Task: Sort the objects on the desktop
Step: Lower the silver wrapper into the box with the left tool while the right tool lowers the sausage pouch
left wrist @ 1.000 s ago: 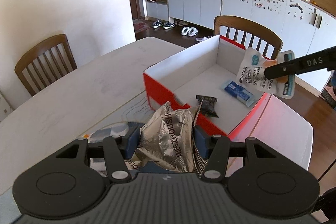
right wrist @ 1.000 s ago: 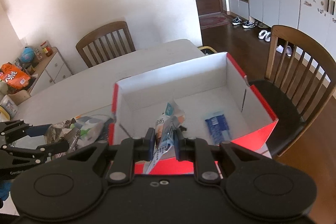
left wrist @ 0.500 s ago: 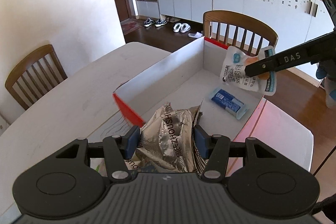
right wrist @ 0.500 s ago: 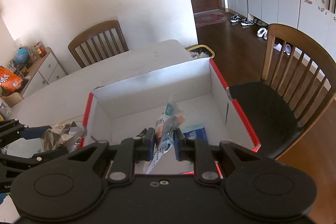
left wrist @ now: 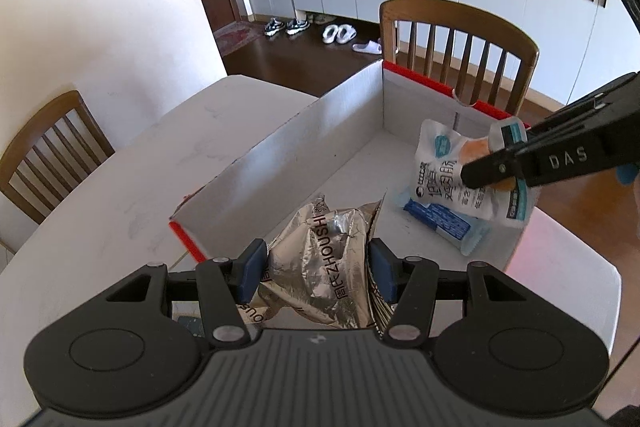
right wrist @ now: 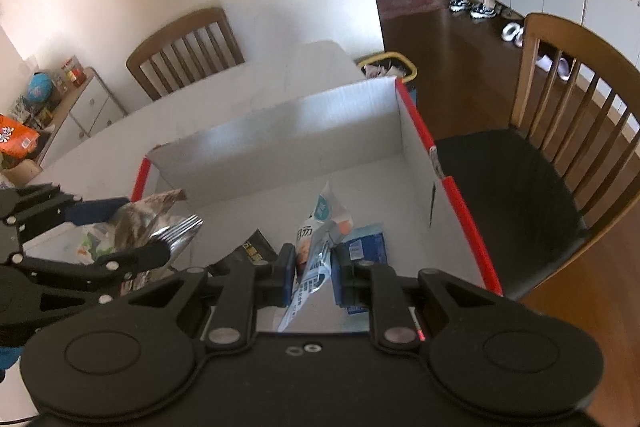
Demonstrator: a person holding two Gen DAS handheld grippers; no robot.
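Both grippers have advanced over the box (left wrist: 320, 131). Left wrist: left gripper (left wrist: 318, 273) pinches the silver foil bag (left wrist: 324, 267) above the box's near end. Right wrist: right gripper (right wrist: 312, 277) pinches the white pouch (right wrist: 316, 251) above the blue packet (right wrist: 366, 245) inside.

Box on the table, two packets held over it

In the box (left wrist: 320, 131), a flat packet (left wrist: 438, 223) lies at four o'clock; chairs (left wrist: 460, 39) stand at twelve and nine.

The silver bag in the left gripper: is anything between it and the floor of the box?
Nothing visible blocks it. The silver bag, clamped in the left gripper, hangs at the near end of the box; the blue packet lies further right.
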